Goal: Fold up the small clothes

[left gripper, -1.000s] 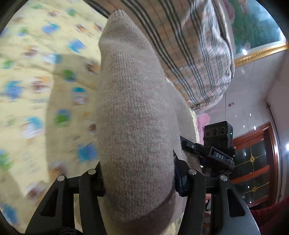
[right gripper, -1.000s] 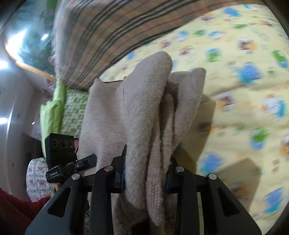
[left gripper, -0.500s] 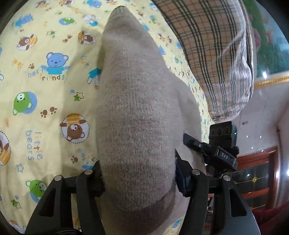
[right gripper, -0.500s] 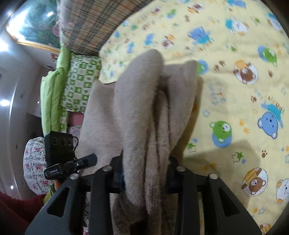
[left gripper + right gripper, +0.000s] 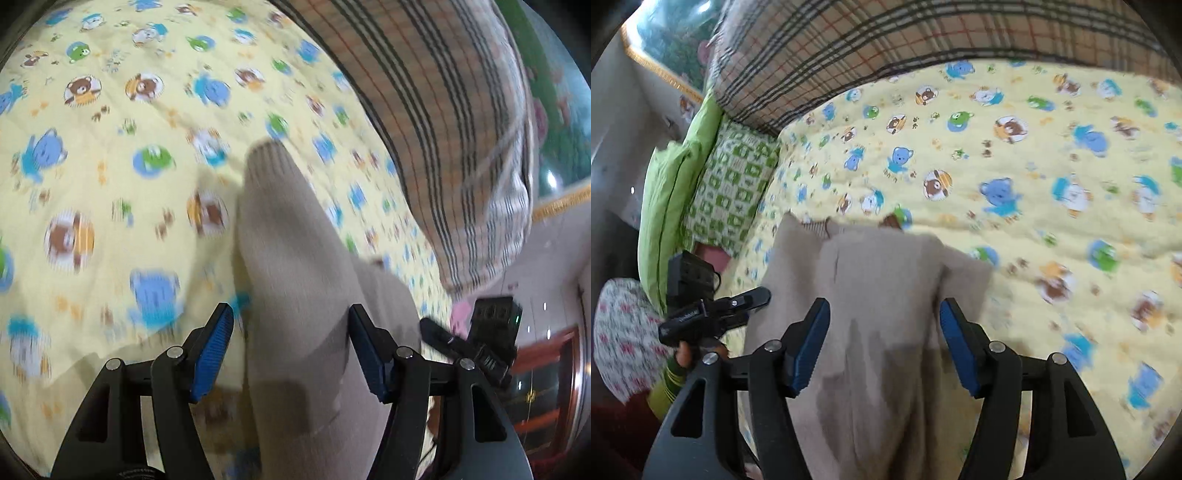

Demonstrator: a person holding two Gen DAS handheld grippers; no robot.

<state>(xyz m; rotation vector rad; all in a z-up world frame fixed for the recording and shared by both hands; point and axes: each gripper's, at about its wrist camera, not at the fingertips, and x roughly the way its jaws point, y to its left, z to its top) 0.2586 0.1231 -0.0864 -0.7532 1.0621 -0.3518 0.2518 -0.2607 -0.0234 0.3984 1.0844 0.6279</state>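
Both grips just let go: left gripper (image 5: 290, 350) stands open, right gripper (image 5: 884, 345) jaws opening, beige knit garment (image 5: 879, 295) loose between pads, now lying on yellow bear quilt (image 5: 1034, 155), short of plaid pillow (image 5: 886, 48). Fold looks placed.

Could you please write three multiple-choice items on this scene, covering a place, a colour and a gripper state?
1. Where does the beige knit garment lie?
A. on the bear-print yellow quilt
B. on a wooden floor
C. in a basket

2. What colour are the gripper pads?
A. red
B. blue
C. white

3. How does the right gripper stand?
A. clamped shut on the garment
B. out of view
C. opening, with the garment between its jaws

Key: 1 A, quilt shows all around the garment; 2 B, both pads look blue; 3 C, gaps show beside each pad.
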